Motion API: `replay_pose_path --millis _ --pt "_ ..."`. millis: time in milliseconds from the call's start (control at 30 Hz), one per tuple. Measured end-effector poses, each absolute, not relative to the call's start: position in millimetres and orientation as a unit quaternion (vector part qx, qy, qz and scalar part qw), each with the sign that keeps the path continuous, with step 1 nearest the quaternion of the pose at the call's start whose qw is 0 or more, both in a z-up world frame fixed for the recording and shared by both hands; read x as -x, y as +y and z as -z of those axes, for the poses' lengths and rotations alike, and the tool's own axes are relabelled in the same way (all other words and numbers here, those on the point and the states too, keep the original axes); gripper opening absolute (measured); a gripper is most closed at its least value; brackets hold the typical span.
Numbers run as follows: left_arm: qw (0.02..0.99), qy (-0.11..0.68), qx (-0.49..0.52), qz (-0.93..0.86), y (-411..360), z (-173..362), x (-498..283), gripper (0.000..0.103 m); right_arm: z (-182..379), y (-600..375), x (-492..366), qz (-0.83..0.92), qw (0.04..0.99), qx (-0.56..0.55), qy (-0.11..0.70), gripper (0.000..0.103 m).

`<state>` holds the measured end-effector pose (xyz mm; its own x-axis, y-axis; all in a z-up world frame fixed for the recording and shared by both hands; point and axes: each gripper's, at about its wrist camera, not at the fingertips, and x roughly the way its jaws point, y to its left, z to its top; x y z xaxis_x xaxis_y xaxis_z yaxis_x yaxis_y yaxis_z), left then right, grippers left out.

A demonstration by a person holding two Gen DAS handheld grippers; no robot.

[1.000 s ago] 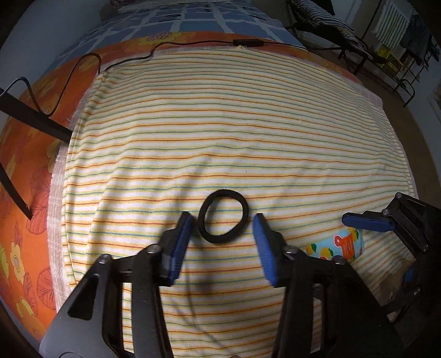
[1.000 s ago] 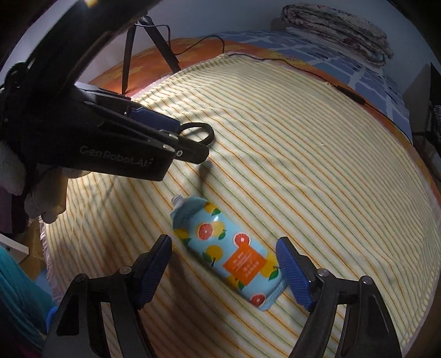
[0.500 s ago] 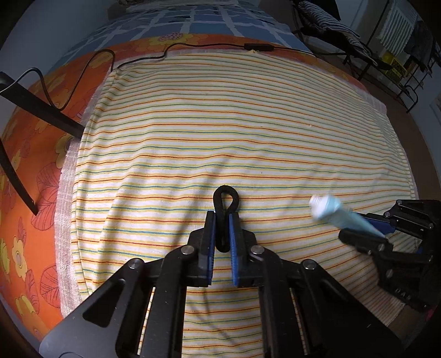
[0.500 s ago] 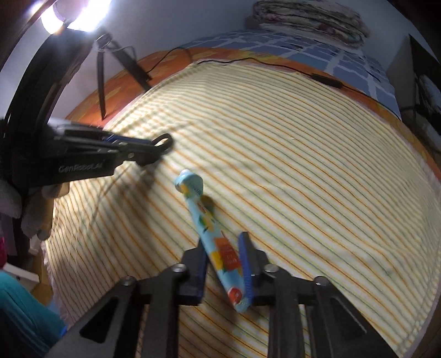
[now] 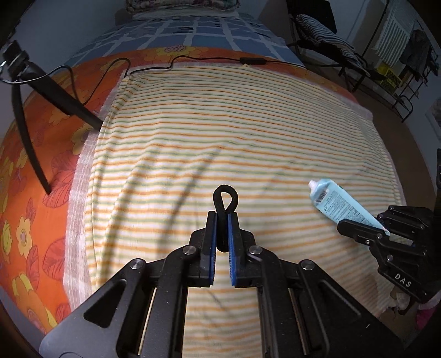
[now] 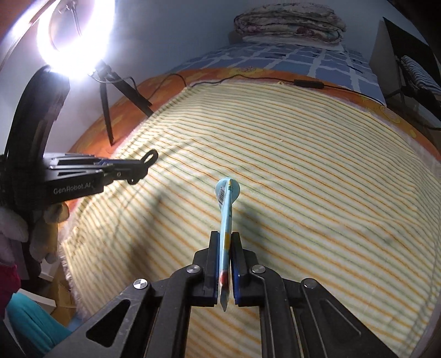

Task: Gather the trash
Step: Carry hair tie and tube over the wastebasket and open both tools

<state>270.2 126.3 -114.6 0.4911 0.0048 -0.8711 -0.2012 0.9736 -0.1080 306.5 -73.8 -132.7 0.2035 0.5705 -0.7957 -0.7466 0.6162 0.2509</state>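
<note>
two tools clamped – left tool (image 5: 222,220) on hair tie (image 5: 225,198), right tool (image 6: 226,247) on tube (image 6: 226,209) – striped sheet (image 5: 248,124), ring light (image 6: 71,35)

A striped cloth (image 5: 248,132) is spread over an orange floral bedsheet (image 5: 33,170), beyond which a blue checked cover (image 5: 193,33) is seen. A black cable (image 5: 209,59) with an inline switch is laid along the cloth's far edge. A lit ring light (image 6: 74,35) is carried on a black tripod (image 6: 107,110) at the bed's edge. A folded quilt (image 6: 289,24) is stacked at the far end.
</note>
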Motion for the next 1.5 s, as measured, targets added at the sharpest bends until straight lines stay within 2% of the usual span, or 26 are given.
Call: replay_pose_path --millis 633,1067,1500 --pt "0.877 0.465 0.110 -0.042 62.1 80.8 -134.9 0.005 87.6 -138.5 -186.6 -0.439 0.784 0.090 0.431 0.005" --pt "0.858 0.496 0.125 -0.031 16.7 121.1 -56.4 0.005 99.4 -175.7 -101.3 -0.442 0.775 0.079 0.445 0.005" --pt "0.827 0.544 0.141 -0.024 -13.5 173.3 -27.6 0.005 134.1 -196.7 -58.5 -0.437 0.759 0.070 0.478 0.005"
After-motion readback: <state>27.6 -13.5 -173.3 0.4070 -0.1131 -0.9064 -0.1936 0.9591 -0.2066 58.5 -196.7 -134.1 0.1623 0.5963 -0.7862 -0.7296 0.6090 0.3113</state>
